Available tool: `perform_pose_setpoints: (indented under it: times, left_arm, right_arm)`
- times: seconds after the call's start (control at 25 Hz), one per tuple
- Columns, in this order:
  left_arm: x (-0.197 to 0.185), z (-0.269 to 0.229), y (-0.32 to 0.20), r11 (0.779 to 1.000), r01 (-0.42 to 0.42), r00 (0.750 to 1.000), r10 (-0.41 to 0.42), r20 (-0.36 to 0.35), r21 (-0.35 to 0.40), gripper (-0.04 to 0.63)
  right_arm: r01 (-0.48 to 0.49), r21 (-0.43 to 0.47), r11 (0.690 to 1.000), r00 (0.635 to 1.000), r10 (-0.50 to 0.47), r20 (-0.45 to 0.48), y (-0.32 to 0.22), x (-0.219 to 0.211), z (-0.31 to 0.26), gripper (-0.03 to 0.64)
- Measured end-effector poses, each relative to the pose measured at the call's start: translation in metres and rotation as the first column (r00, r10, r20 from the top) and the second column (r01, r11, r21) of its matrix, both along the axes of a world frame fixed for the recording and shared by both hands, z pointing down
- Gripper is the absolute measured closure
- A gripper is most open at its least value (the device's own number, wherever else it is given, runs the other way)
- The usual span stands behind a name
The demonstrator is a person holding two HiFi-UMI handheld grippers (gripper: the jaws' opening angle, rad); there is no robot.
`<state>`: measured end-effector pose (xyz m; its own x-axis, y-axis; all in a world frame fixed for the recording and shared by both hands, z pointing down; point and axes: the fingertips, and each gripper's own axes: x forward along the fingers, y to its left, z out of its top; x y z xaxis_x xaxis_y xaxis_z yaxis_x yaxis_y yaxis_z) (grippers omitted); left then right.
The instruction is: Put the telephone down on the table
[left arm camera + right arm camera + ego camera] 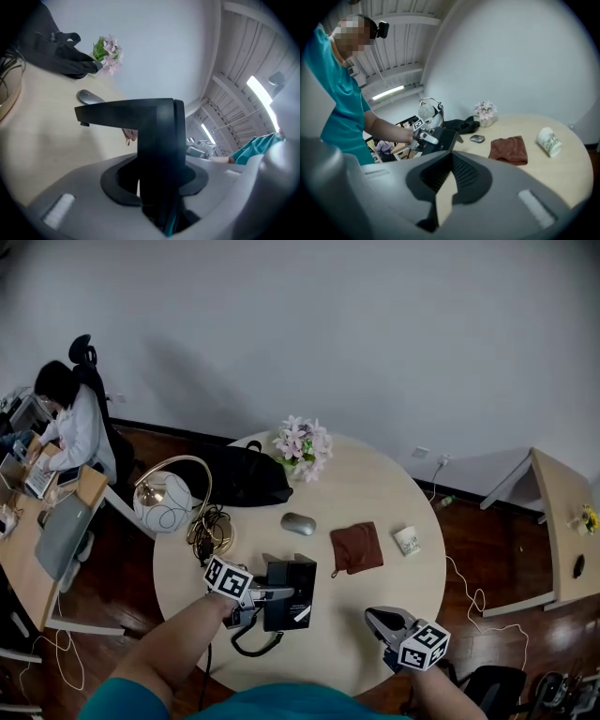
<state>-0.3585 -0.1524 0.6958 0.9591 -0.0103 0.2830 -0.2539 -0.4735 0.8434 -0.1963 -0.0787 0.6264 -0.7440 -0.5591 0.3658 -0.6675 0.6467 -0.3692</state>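
Right gripper [378, 618] hovers at the near edge of the round table [342, 657], its jaws pressed together on nothing. Further left, the left gripper [272, 594] clamps the black telephone [295, 577], which stands upright between its pads with the coiled cord [251, 645] drooping below. Whether it touches the tabletop is unclear. Beyond lie a grey mouse [298, 523], a brown cloth [356, 547], a cup [407, 540], then pink flowers [303, 446].
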Motion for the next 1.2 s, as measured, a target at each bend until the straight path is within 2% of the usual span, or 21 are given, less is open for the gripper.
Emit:
perform_pose_setpoints:
  times: [0.16, 0.32, 0.44, 0.52, 0.68, 0.8, 0.88, 1.08, 1.2]
  left_arm:
    - [0.018, 0.029, -0.030, 0.998, -0.058, 0.997, 0.057, 0.052, 0.015, 0.422]
    - [0.028, 0.042, -0.046, 0.992, -0.123, 0.992, 0.123, 0.011, -0.001, 0.422]
    - [0.026, 0.054, -0.053, 0.991, -0.129, 0.992, 0.129, 0.001, -0.043, 0.419]
    - [0.021, 0.064, -0.058, 0.993, -0.101, 0.994, 0.104, 0.037, -0.064, 0.407]
    - [0.013, 0.077, -0.063, 0.998, -0.025, 0.992, 0.032, 0.126, -0.056, 0.322]
    - [0.005, 0.084, -0.069, 0.999, 0.034, 0.976, -0.028, 0.216, -0.024, 0.219]
    - [-0.001, 0.084, -0.071, 0.997, 0.080, 0.965, -0.077, 0.252, -0.001, 0.196]
    - [-0.033, 0.073, -0.066, 0.969, 0.239, 0.939, -0.246, 0.241, 0.058, 0.196]
    - [-0.058, 0.056, -0.051, 0.949, 0.299, 0.930, -0.313, 0.191, 0.102, 0.217]
  right_arm:
    - [-0.004, -0.025, 1.000, 1.000, 0.004, -0.003, -0.009, 0.011, 0.014, 0.615]
    - [-0.011, -0.030, 0.999, 1.000, 0.011, 0.001, -0.018, 0.017, 0.021, 0.615]
    - [-0.014, -0.033, 0.999, 1.000, 0.015, 0.010, -0.024, 0.018, 0.024, 0.615]
    - [-0.014, -0.033, 0.999, 1.000, 0.014, 0.017, -0.027, 0.018, 0.025, 0.615]
    - [-0.007, -0.039, 0.999, 1.000, 0.007, 0.020, -0.030, 0.014, 0.025, 0.615]
    - [-0.007, -0.039, 0.999, 1.000, 0.008, 0.020, -0.031, 0.009, 0.023, 0.615]
    - [-0.009, -0.033, 0.999, 1.000, 0.010, 0.017, -0.033, 0.007, 0.020, 0.615]
    - [-0.018, -0.013, 1.000, 1.000, 0.018, -0.001, -0.030, -0.002, 0.008, 0.615]
    - [-0.040, 0.000, 0.999, 0.999, 0.040, -0.012, -0.026, -0.008, -0.002, 0.615]
